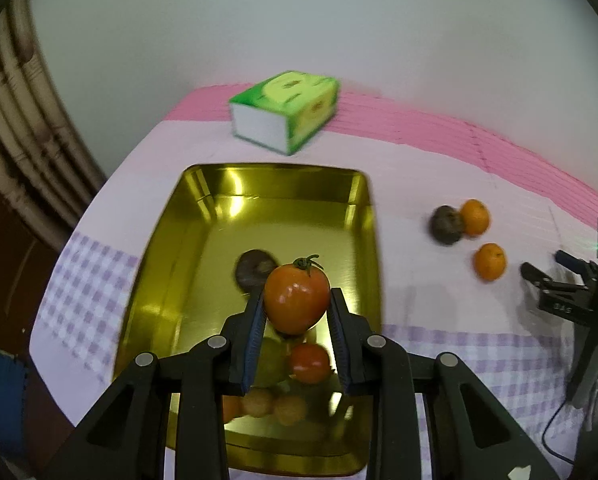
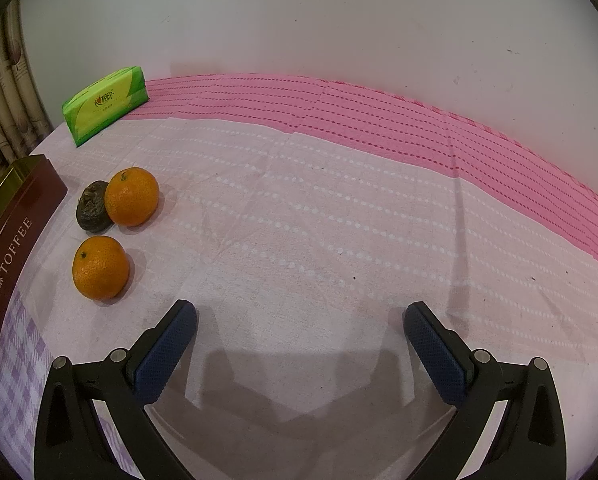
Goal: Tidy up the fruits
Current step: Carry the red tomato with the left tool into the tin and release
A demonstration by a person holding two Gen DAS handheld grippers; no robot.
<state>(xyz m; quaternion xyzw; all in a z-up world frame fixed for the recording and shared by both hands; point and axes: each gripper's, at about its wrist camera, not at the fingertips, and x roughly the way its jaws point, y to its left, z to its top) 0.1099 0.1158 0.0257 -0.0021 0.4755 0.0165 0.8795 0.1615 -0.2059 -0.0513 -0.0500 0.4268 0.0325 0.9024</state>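
Left tongs (image 1: 297, 300) clamped on a tomato (image 1: 296, 298), held above the gold tin (image 1: 171, 248), with a dark fruit (image 1: 253, 270) and another tomato (image 1: 310, 362) lying inside. Right tongs (image 2: 301, 314) spread wide, gripping nothing, over the counter (image 2: 339, 220); two oranges (image 2: 101, 267) (image 2: 131, 197) and a dark fruit (image 2: 92, 210) left of them.
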